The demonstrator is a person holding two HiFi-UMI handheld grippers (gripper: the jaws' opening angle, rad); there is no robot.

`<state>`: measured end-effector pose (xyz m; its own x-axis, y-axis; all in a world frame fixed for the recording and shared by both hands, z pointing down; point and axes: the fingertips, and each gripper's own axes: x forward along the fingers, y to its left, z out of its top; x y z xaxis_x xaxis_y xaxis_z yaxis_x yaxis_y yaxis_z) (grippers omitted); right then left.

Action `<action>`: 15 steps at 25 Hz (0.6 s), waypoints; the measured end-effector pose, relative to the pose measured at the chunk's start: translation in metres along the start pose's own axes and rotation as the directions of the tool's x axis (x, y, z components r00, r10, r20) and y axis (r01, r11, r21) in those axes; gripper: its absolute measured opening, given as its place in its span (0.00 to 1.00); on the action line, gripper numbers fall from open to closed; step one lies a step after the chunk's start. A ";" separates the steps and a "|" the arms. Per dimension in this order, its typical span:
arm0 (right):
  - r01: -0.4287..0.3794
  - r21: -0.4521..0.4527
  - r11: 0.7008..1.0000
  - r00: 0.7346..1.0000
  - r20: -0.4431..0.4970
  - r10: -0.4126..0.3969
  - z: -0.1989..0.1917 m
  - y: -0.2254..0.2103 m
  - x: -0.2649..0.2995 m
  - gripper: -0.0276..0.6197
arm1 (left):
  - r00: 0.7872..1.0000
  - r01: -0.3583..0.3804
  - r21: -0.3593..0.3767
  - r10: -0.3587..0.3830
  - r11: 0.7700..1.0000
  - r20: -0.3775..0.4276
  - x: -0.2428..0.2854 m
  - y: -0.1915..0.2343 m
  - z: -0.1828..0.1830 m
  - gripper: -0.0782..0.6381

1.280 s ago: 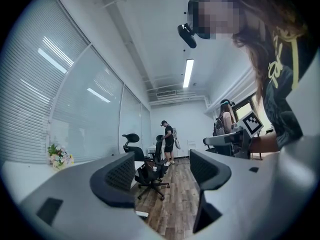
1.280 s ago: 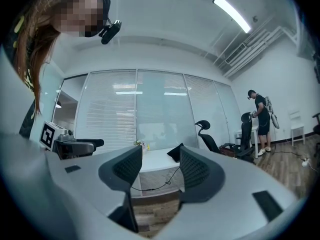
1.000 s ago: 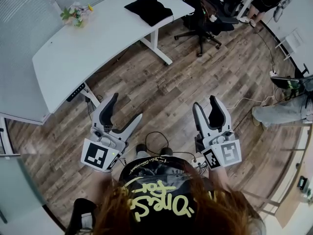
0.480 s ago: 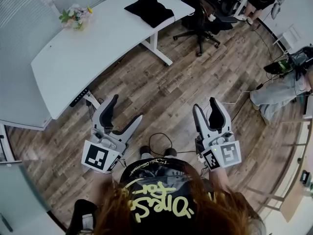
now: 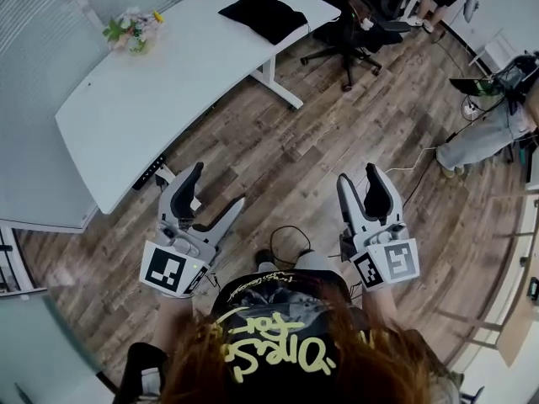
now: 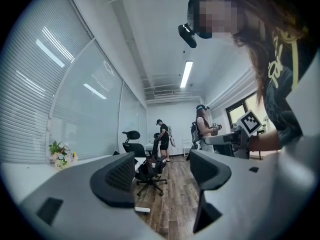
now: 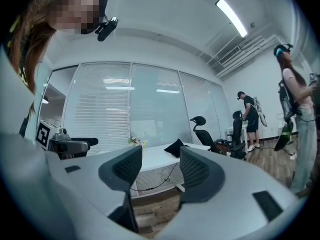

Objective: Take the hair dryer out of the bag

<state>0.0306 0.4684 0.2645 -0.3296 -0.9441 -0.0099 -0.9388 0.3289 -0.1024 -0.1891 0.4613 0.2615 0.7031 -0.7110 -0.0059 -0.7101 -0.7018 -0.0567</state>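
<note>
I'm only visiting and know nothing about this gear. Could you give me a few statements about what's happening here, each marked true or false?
1. The left gripper and the right gripper both have their jaws apart with nothing between them. True.
2. The black bag lies on the wooden floor. False: it lies on the white desk.
3. A bunch of flowers stands on that desk. True.
4. The left gripper touches the desk. False: it is held over the wooden floor, apart from the desk.

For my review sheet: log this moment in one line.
left tool: open, empty | right tool: open, empty | black bag: on desk, untouched
</note>
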 end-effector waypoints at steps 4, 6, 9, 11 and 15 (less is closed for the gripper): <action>0.046 -0.004 0.999 0.999 -0.008 -0.046 -0.005 0.000 -0.008 0.38 | 1.000 0.015 0.007 -0.015 1.000 0.023 -0.002 0.009 0.001 0.58; 0.056 -0.012 0.998 0.998 -0.017 -0.056 -0.006 -0.003 -0.011 0.38 | 0.999 0.021 0.006 -0.021 1.000 0.024 -0.001 0.008 0.002 0.58; 0.075 0.001 0.997 0.997 -0.013 -0.075 -0.005 -0.011 -0.011 0.38 | 0.999 0.042 0.007 -0.042 0.999 0.021 0.007 0.006 0.001 0.58; 0.076 0.003 0.997 0.997 -0.008 -0.076 -0.004 -0.012 -0.008 0.38 | 0.999 0.048 0.013 -0.048 0.999 0.025 0.012 0.005 0.001 0.58; 0.059 -0.007 0.998 0.998 -0.011 -0.059 -0.006 -0.019 -0.002 0.38 | 0.999 0.037 0.013 -0.038 0.999 0.022 0.019 0.004 -0.002 0.58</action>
<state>0.0480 0.4643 0.2720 -0.2750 -0.9614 0.0070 -0.9572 0.2731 -0.0956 -0.1786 0.4454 0.2636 0.7300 -0.6830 -0.0258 -0.6828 -0.7272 -0.0700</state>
